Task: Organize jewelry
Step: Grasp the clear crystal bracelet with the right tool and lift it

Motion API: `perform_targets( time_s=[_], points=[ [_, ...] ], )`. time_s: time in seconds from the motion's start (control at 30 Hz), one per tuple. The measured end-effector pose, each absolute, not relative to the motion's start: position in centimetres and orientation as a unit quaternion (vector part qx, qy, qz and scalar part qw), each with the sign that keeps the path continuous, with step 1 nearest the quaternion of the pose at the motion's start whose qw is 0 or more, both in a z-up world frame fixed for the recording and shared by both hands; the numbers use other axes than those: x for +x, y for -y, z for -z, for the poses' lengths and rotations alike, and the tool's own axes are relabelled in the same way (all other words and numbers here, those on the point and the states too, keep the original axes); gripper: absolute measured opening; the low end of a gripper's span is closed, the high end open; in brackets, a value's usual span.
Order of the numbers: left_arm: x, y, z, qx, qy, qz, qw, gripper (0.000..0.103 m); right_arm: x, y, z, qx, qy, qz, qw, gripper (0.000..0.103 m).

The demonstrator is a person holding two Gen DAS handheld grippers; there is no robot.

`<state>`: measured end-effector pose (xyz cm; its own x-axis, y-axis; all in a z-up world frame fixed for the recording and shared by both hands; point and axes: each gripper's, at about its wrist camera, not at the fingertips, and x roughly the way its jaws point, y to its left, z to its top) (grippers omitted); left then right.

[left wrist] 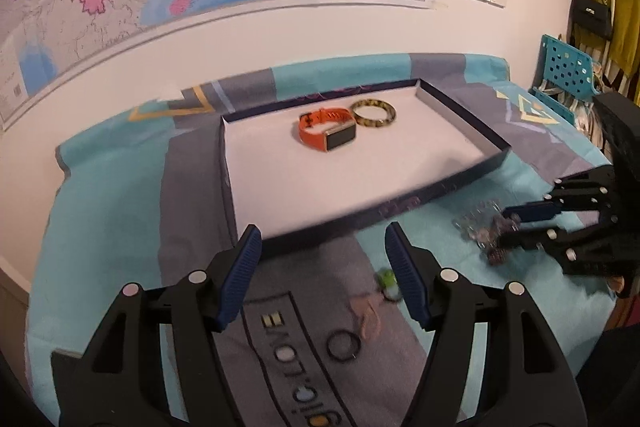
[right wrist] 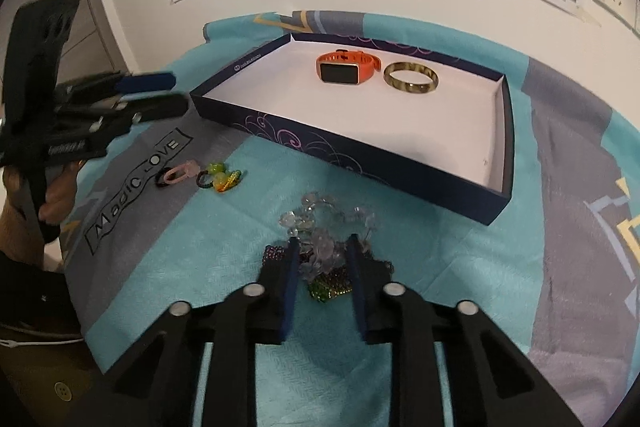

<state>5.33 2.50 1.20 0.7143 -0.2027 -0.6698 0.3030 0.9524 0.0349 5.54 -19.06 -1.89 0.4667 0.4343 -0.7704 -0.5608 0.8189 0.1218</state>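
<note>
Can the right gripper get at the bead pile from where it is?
Probably yes. The right gripper is open with the bead pile between its fingers on the cloth; nothing blocks it. The left gripper is off by the small rings.

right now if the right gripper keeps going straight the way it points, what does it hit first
Most likely the heap of clear and beaded bracelets: the right gripper is open with its fingers already flanking the heap on the teal cloth. The navy box lies farther along. Depth is hard to judge.
</note>
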Motion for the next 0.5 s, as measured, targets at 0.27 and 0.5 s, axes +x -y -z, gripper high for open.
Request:
perform_targets(
  time_s=[0.27,0.5],
  points=[
    [3.7,-2.7,-0.6,0.069,-0.358,0.141,0.921,0.064,5.5,20.0,1.3,-0.042,-0.420,-0.292,0.858,0.008],
    [2.5,-2.2,0.1,0.076,-0.363,0.161,0.915,0.064,5.7,20.9,-0.5,-0.003,-0.400,-0.301,0.866,0.008]
  ],
)
